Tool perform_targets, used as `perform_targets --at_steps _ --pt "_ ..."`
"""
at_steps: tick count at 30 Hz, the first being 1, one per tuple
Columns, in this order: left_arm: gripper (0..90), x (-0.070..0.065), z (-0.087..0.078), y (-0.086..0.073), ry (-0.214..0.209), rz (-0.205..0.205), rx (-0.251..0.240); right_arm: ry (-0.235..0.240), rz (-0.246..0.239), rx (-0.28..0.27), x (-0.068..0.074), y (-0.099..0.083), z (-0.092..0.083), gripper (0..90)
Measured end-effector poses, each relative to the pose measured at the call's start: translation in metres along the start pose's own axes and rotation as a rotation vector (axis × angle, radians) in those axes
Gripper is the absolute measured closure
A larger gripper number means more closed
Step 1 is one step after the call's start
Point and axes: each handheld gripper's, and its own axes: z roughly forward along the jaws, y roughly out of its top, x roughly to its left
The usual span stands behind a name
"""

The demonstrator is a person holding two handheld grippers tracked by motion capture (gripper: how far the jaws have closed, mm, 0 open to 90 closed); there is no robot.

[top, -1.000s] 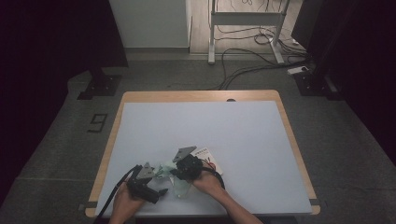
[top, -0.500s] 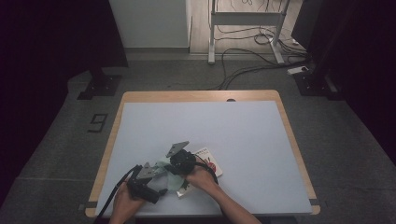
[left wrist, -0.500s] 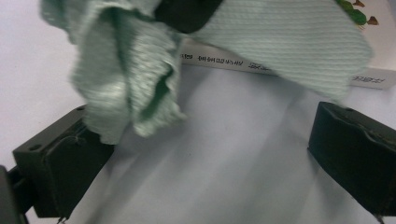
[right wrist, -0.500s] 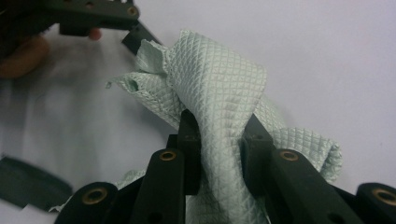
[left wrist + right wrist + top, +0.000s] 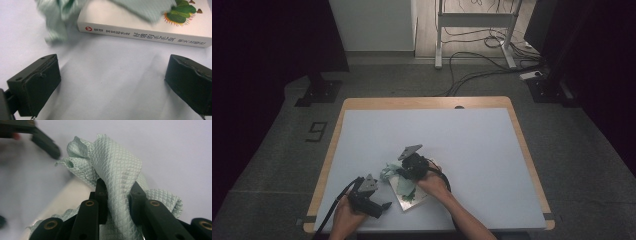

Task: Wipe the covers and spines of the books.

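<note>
Cloth point(image 5: 115, 170) is clamped between the closed jaws of our right gripper point(image 5: 408, 169), and since a second ago we have carried it leftward across the book point(image 5: 412, 196), so the cover is being wiped. Our left gripper point(image 5: 377, 206) rests open on the table point(image 5: 472, 140) just beside the book's spine point(image 5: 150, 33), holding nothing.

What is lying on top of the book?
A pale green cloth, pinched in the right gripper, drapes over the book. A cactus picture shows at one corner of the cover; the rest under the cloth is hidden.
</note>
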Motion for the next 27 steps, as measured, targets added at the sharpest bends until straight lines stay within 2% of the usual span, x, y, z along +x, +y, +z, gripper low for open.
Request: perform_targets --at_steps 6,8,10,15,22,27 --pt "0.0 0.000 0.000 0.000 -0.001 -0.001 -0.001 -0.054 0.054 -0.002 -0.027 -0.014 -0.014 72.8" --pt "0.0 0.000 0.000 0.000 -0.001 -0.001 -0.001 -0.080 0.078 -0.003 -0.040 -0.022 -0.021 72.8" --pt "0.0 0.000 0.000 0.000 -0.001 -0.001 -0.001 -0.086 0.088 -0.001 -0.042 -0.023 -0.023 72.8" --pt "0.0 0.000 0.000 0.000 0.000 0.000 0.000 -0.140 0.125 0.005 -0.062 -0.034 -0.034 72.8" --pt "0.0 0.000 0.000 0.000 0.000 0.000 0.000 -0.167 0.180 -0.002 -0.081 -0.046 -0.045 72.8" --pt "0.0 0.000 0.000 0.000 0.000 0.000 0.000 -0.174 0.171 -0.007 -0.079 -0.045 -0.048 72.8"
